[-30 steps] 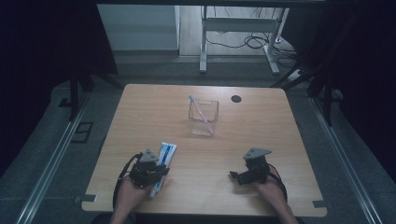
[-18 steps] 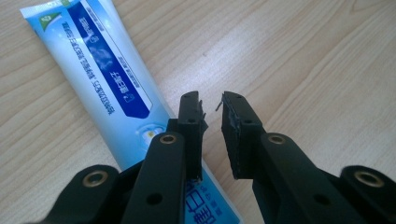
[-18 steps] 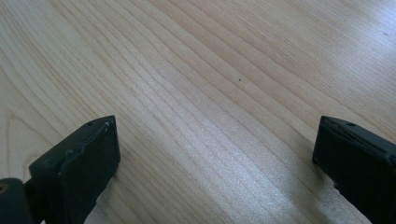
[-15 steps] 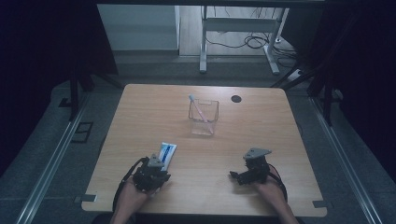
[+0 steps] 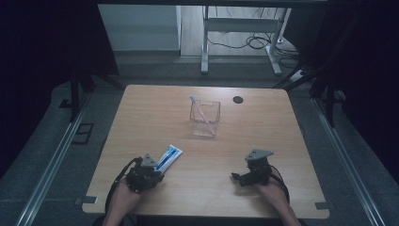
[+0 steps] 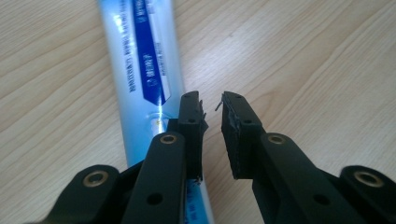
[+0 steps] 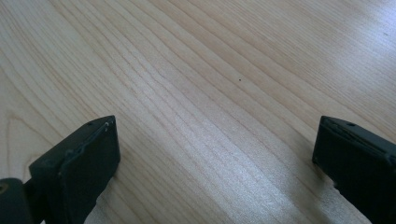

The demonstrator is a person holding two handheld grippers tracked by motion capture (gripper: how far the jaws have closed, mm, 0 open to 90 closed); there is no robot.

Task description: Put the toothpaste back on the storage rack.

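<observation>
The left gripper (image 6: 212, 105) sits low over the pale wooden table (image 6: 303, 60), its two black jaws drawn nearly together with only a narrow gap and nothing clamped in it. The flat white-and-blue toothpaste tube (image 6: 140, 70) lies on the wood just to the left of those jaws, running under the left jaw and stretching away ahead of it; no part of it is between the pads. The right gripper (image 7: 215, 149) holds its jaws wide apart over bare wood, well apart from the tube.

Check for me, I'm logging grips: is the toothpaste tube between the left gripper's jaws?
No, the left gripper has nothing between its jaws; the toothpaste tube lies beside them.
</observation>
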